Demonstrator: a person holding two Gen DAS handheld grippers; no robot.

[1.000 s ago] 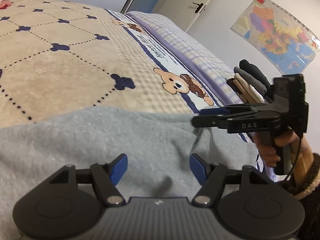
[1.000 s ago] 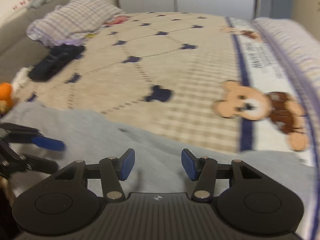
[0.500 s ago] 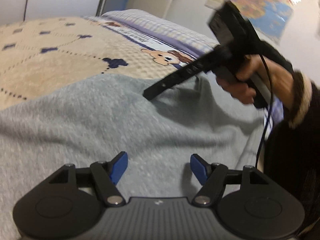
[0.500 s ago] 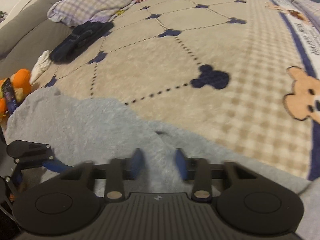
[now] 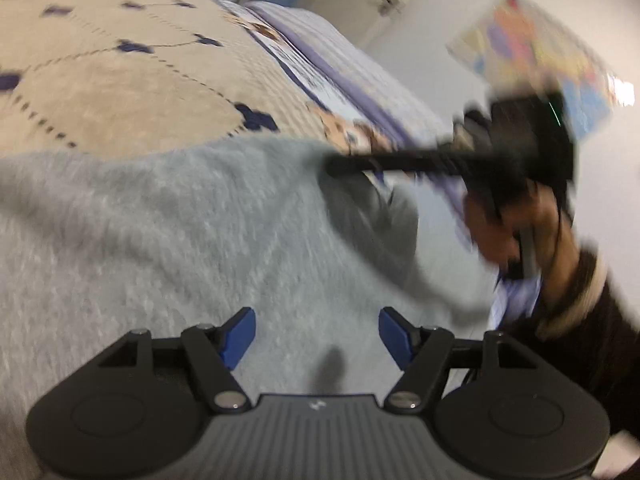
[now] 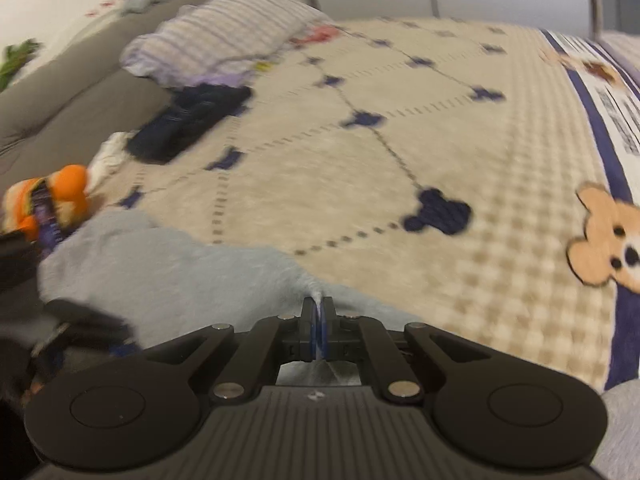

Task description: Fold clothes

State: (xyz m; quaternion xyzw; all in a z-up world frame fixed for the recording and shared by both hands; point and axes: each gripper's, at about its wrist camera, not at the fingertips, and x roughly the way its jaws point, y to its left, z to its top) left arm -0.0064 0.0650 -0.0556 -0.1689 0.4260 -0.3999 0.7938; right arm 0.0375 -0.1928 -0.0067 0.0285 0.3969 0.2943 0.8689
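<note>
Now a bed (image 6: 420, 152) fills most of both views. Its tan blanket (image 5: 112, 92) has dark blue shapes joined by dotted lines, and a bear picture (image 6: 608, 236) sits near its blue-striped edge. At the far end lie a striped pillow (image 6: 224, 48), a dark bundle of cloth (image 6: 188, 124) just beside it, and an orange toy (image 6: 52, 200) near the bed's side. On the white wall hangs a bright map (image 5: 536, 64), blurred. A door handle (image 5: 386, 2) shows on the wall past the bed.

A fuzzy grey sweater (image 5: 168, 240) lies spread on the near part of the bed, on top of the blanket. It looks soft and thick. One edge is lifted into a small peak, and a fold of it hangs down under that spot.

The right gripper (image 6: 317, 322) has its blue fingers (image 6: 307, 320) pressed tight together, pinching that peak of the sweater. A hand (image 5: 508, 228) in a dark sleeve (image 5: 592, 320) holds it.

The left gripper (image 5: 316, 334) hangs low over the sweater with its fingers (image 5: 238, 334) wide apart, gripping nothing.
</note>
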